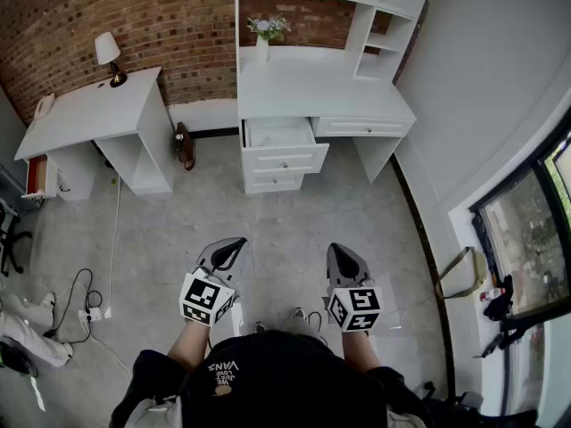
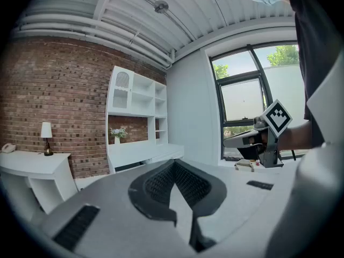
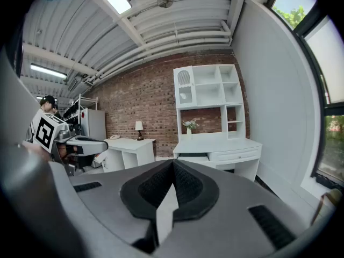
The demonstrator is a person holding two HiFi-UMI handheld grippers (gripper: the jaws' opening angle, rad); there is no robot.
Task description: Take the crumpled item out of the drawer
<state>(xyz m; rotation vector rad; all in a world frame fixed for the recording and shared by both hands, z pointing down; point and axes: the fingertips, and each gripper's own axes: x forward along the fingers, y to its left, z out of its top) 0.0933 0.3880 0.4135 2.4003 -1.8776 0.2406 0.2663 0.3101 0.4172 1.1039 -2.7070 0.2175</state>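
White desk (image 1: 312,92) — head view alone looks into its drawer (image 1: 278,135).

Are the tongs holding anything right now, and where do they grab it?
Nothing is held. The left tongs and the right tongs are both shut and empty, well short of the open drawer.

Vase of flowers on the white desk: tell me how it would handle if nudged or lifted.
The vase looks tall and narrow, with flowers spreading above it, so a nudge would likely tip it. It looks white and smooth, so probably slippery and breakable if dropped.
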